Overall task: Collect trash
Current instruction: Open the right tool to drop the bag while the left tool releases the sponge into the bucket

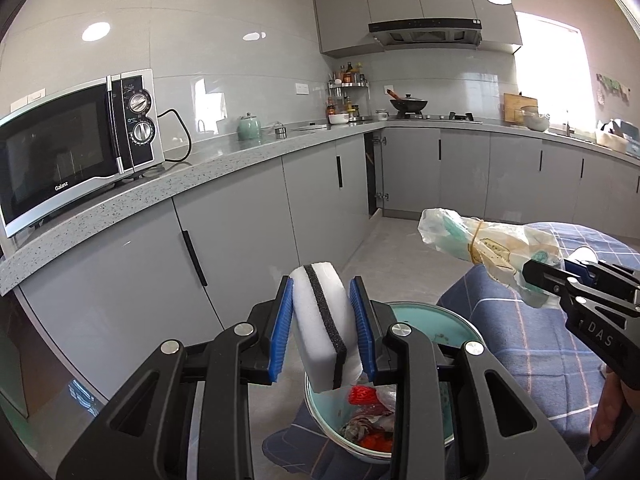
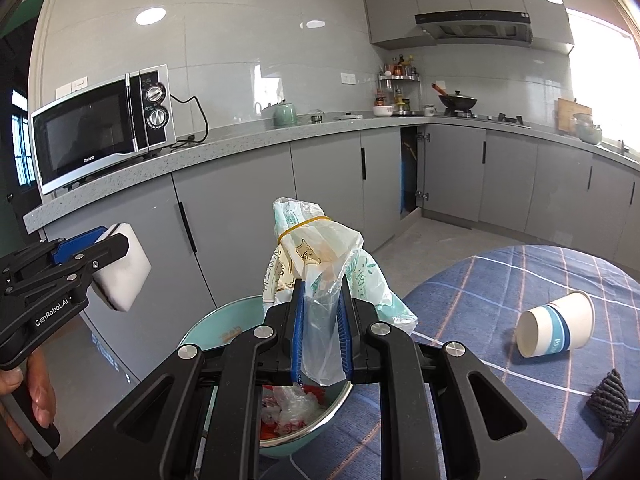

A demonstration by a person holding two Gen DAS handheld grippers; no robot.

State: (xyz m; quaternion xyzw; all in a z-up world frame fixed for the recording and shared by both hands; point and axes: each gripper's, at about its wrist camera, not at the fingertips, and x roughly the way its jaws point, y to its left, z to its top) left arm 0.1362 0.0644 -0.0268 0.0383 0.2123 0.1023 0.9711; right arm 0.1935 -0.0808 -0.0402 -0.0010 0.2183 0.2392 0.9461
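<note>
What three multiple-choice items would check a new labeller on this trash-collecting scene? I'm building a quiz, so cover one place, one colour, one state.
1. Where does the white paper cup with a blue band lie?
A. On the blue checked tablecloth
B. On the grey speckled counter
C. Inside the bowl

2. What colour is the rubber band around the bunched clear plastic bag?
A. Red
B. Yellow
C. Black

3. What is the left gripper doing?
A. Standing open and empty
B. Gripping the cup
C. Shut on the white sponge block with a black stripe

Key: 1 A, the cup is tipped on its side on the cloth. 2 B, a yellow loop circles the bag's neck. 3 C, the blue fingers press the sponge's sides above the teal metal bowl.
</note>
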